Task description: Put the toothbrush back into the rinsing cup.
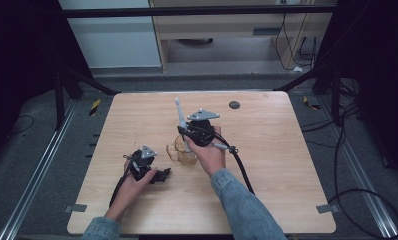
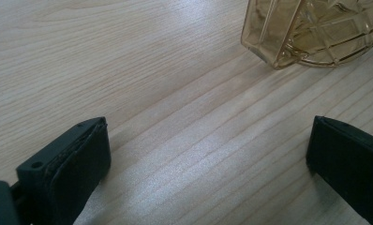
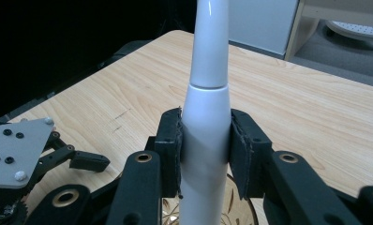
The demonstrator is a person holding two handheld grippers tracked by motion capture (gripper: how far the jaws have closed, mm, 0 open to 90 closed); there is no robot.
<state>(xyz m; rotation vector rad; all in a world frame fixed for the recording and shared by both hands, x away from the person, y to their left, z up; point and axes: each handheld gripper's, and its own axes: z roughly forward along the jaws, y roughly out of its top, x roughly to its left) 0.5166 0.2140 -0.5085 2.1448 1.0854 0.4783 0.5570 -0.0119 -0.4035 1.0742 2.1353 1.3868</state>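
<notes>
White toothbrush handle [image 3: 206, 117] sits clamped in our right hand-held gripper [image 3: 205, 140] above the amber glass cup [image 2: 316, 30]; our left hand-held gripper [image 1: 154, 174] rests apart-jawed on the worktop [image 1: 267, 150] nearby.

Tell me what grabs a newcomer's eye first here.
The right gripper at mid-table, shut on an upright white electric toothbrush above an amber glass cup. Then the left gripper, jaws open, resting on the wooden table beside the cup.

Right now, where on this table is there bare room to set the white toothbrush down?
Bare wood on the table right of the right gripper, and along the far edge near the dark disc. Crowded at the middle: amber glass cup, toothbrush, left gripper.
</notes>
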